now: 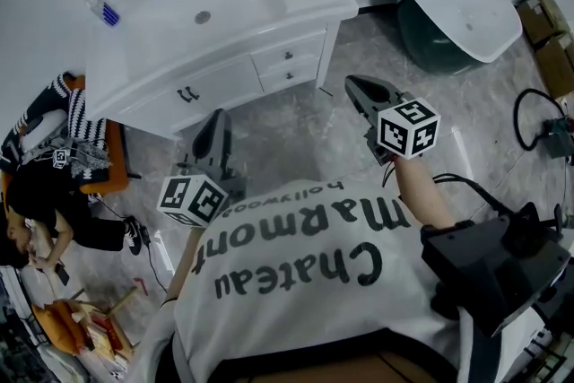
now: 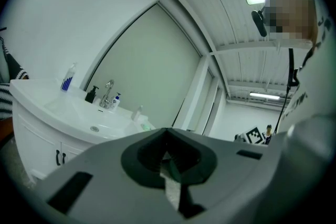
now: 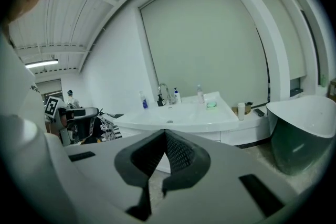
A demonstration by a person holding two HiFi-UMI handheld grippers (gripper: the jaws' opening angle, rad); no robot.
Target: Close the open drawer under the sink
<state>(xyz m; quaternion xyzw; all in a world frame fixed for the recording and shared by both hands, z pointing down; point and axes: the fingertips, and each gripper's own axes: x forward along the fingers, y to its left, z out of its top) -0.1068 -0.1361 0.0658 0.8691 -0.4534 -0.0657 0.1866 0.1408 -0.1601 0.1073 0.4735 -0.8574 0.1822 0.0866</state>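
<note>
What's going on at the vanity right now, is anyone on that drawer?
A person stands back from the white vanity, a gripper in each hand. The left gripper and the right gripper both have jaws together, hold nothing and hang over the floor, short of it. The two small drawers beside the cupboard doors look about flush from the head view; nothing touches them.

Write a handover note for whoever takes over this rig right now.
Left hand-held gripper: jaws together, empty, short of the vanity.
Right hand-held gripper: jaws together, empty, nearer the drawers, touching nothing.
The two small drawers sit right of the cabinet doors, under the sink; both look about flush.
Done: drawer seemingly closed, not certain.
Left: check the fronts; push in any that stands out.
</note>
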